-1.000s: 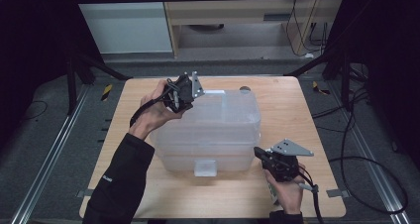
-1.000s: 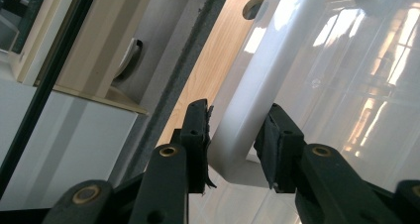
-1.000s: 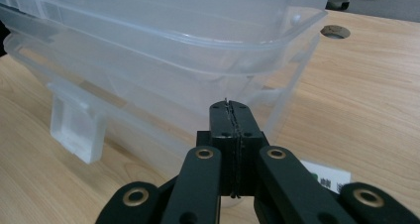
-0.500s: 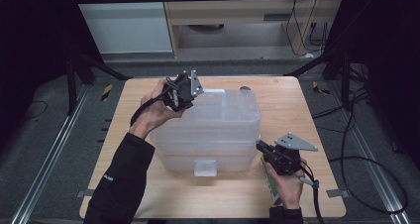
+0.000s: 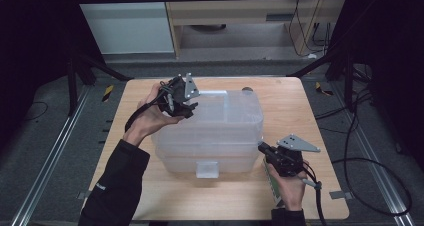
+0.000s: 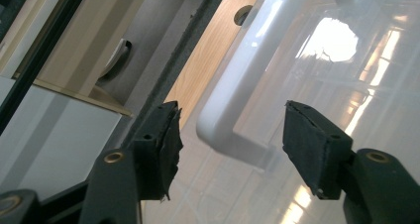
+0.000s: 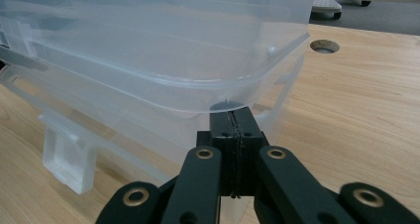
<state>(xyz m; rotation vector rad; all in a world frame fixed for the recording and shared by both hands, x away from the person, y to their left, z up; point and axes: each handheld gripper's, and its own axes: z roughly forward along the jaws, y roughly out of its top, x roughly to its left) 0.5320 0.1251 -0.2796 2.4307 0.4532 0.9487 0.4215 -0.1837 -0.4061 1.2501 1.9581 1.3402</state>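
The jaws of the left gripper point(image 6: 230, 149) have just been opening and stand spread either side of the white rim point(image 6: 247, 70) of the clear plastic bin point(image 5: 210, 128), not pressing it. The bin sits mid-desk point(image 5: 300, 106). The right gripper point(image 7: 232, 127) has its jaws pressed together at the bin's near corner.

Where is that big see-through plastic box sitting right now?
In the high view, the clear plastic box sits mid-table, between the left gripper and right gripper.
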